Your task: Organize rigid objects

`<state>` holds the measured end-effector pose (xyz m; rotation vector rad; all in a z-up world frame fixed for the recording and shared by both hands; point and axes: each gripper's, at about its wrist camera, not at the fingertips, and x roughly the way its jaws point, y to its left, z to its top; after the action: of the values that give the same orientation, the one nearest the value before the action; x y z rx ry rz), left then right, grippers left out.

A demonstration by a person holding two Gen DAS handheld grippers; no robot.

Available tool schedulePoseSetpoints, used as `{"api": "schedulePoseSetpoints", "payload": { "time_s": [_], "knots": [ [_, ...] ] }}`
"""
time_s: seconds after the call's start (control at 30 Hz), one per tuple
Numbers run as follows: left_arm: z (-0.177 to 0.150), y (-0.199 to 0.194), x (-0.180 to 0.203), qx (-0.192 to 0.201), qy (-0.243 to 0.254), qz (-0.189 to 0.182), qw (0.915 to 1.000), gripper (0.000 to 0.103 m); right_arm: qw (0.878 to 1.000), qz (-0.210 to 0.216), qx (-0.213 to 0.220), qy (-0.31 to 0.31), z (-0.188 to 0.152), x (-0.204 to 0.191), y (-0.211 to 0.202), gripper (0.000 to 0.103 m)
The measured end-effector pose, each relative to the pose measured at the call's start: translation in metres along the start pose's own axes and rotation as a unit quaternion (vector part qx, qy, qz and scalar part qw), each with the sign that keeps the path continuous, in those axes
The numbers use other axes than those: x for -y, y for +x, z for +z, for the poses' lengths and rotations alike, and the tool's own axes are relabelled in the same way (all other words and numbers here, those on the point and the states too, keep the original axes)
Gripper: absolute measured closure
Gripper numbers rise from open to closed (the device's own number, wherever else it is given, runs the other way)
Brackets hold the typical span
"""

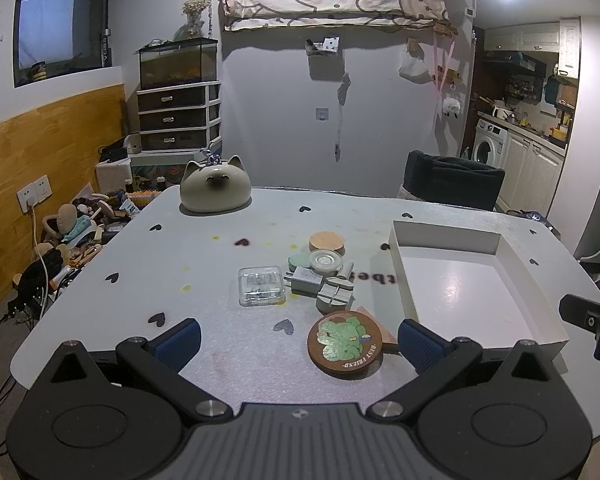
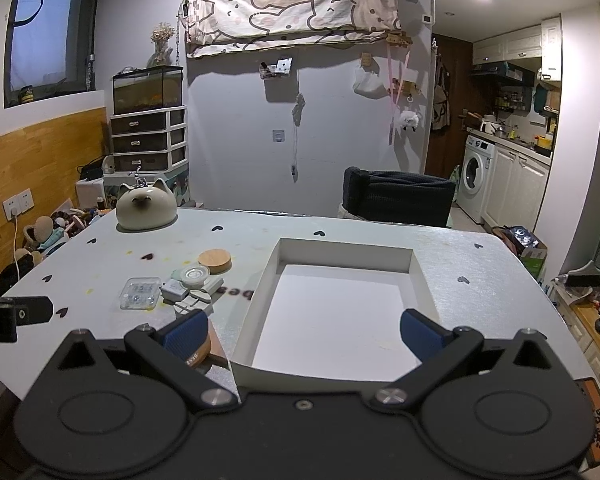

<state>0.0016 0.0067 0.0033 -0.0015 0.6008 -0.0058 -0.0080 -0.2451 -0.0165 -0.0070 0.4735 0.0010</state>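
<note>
Both pairs of fingers stand wide apart, holding nothing: the left gripper [image 1: 298, 340] over the tabletop [image 1: 204, 248], the right gripper [image 2: 302, 332] over one white tray [image 2: 332, 320]. One round coaster [image 1: 345, 344] reads "BEST FRIEND". Beyond it lie one clear plastic case [image 1: 260, 285], one white charger plug [image 1: 306, 279], one wooden lid [image 1: 327, 242].

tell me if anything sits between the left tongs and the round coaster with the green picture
Nothing visible does. The open left tongs hover just short of the round brown coaster with the green picture, with only bare grey tabletop between. The coaster overlaps a thin brown square piece on its far side.
</note>
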Motion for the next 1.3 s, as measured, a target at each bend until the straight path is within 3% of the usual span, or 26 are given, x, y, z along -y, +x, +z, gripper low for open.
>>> {"api": "schedulePoseSetpoints", "payload": {
  "time_s": [1.3],
  "knots": [
    [-0.0012, -0.0005, 0.0046, 0.0, 0.0, 0.0, 1.0, 0.0, 1.0, 0.001, 0.001, -0.002, 0.0002, -0.0019, 0.0004, 0.0]
  ]
}}
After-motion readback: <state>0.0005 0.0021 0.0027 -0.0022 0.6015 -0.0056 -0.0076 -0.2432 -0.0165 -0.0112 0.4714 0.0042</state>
